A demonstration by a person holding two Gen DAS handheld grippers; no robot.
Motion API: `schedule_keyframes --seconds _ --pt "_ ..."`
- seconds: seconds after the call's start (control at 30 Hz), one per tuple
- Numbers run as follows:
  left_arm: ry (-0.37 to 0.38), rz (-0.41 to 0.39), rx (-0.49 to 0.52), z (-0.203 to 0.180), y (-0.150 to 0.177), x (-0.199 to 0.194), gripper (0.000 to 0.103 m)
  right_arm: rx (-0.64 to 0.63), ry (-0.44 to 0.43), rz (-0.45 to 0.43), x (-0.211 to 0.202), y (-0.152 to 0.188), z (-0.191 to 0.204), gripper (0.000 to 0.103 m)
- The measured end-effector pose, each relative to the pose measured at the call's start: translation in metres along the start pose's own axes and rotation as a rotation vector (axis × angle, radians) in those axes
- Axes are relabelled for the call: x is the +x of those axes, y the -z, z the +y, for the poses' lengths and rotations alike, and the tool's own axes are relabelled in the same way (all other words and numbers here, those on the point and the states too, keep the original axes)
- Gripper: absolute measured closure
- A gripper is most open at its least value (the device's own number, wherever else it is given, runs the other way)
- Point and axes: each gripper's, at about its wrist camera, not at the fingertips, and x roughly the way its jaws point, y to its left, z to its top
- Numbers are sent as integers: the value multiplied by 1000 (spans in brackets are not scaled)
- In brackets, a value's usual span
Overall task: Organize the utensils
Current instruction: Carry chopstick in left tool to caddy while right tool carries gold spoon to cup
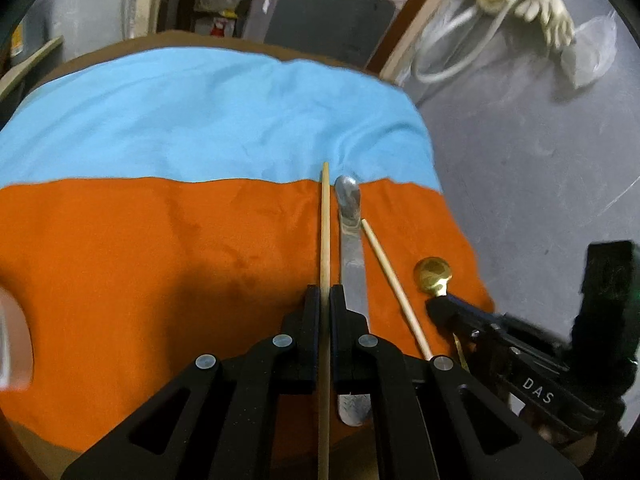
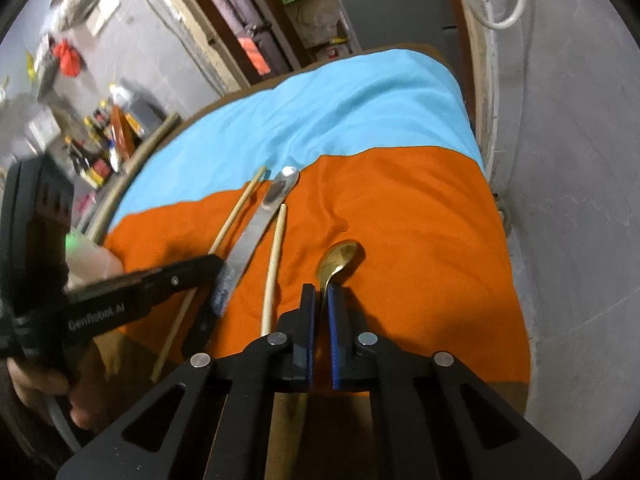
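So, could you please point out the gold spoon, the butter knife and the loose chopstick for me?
gold spoon [image 2: 342, 257], right wrist view, on its bowl.
butter knife [image 1: 352, 248], left wrist view, on the middle of its blade.
loose chopstick [image 2: 275, 256], right wrist view, on the middle of its shaft.

Matt orange cloth [image 1: 160, 260], pale wooden chopstick [image 1: 325, 224], glossy brass-coloured spoon [image 2: 340, 258].

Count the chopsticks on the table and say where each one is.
2. One chopstick is clamped in the left gripper, left of the knife. The other chopstick lies on the orange cloth between knife and gold spoon. None looks hidden.
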Motion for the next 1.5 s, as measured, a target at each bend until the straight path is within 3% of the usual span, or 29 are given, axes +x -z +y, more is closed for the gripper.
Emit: schedule_keyframes --seconds 0.23,0.53,0.73,0.9,1.2,1.4,1.5 --pt "46 -209 -6 3 29 -50 101 1 -34 -73 -14 14 7 103" --pt "38 -366 4 -4 38 -94 101 -52 -53 -205 -47 18 33 103" --pt "12 -501 10 -2 38 -135 101 -108 -133 -331 -70 13 69 103" --pt "-5 -603 -1 11 35 -172 101 -137 -275 -432 -79 4 106 103" --pt "-62 -778 -32 64 34 -248 101 -207 -451 -535 -67 -20 188 103" --pt "-62 -902 -137 129 27 -288 101 -164 -605 -627 -44 -38 235 103" --pt "-53 -943 -180 158 24 -302 101 -138 -643 -665 -32 -41 247 103"
